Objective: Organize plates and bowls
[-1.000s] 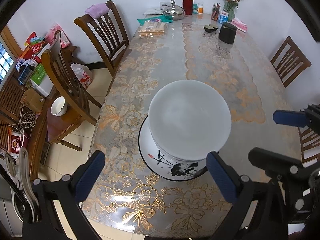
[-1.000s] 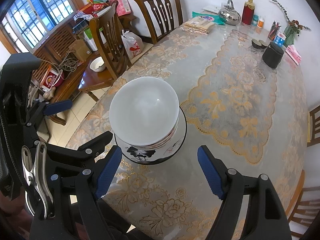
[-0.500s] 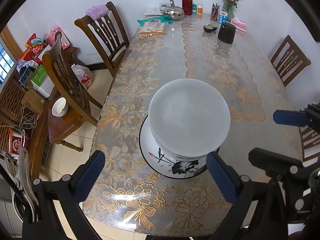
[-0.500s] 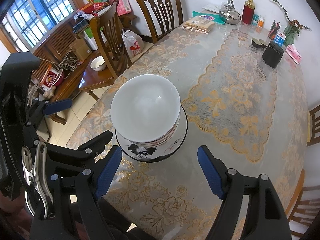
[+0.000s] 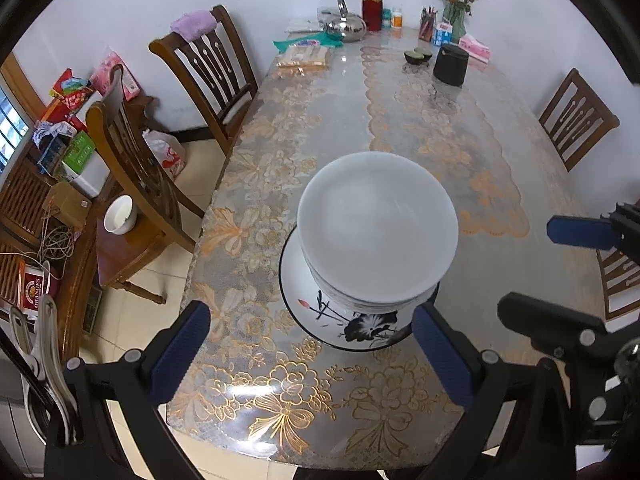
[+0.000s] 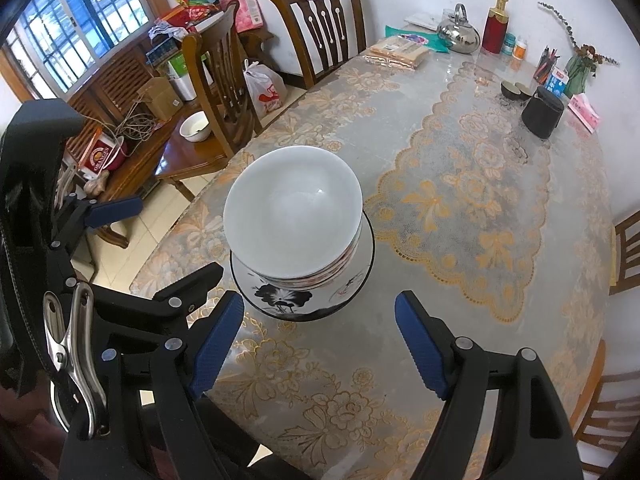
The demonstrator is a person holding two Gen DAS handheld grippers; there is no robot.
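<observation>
A stack of white bowls (image 5: 378,232) (image 6: 294,216) stands on a black-rimmed plate painted with an ink lotus (image 5: 344,332) (image 6: 280,300), near the front of the lace-covered table (image 5: 420,128). My left gripper (image 5: 308,354) hovers just in front of the plate, open, with nothing between its blue pads. My right gripper (image 6: 320,340) is also open and empty, a little before the plate and slightly to its right. The two grippers sit side by side. One blue pad of the right gripper (image 5: 580,232) shows at the left wrist view's right edge.
At the table's far end are a black canister (image 5: 451,65), two small dark bowls (image 5: 418,56), a steel kettle (image 5: 346,24), a red bottle and a packet of snacks. Wooden chairs (image 5: 208,72) line the left side. A white bowl (image 6: 195,126) sits on a low side table.
</observation>
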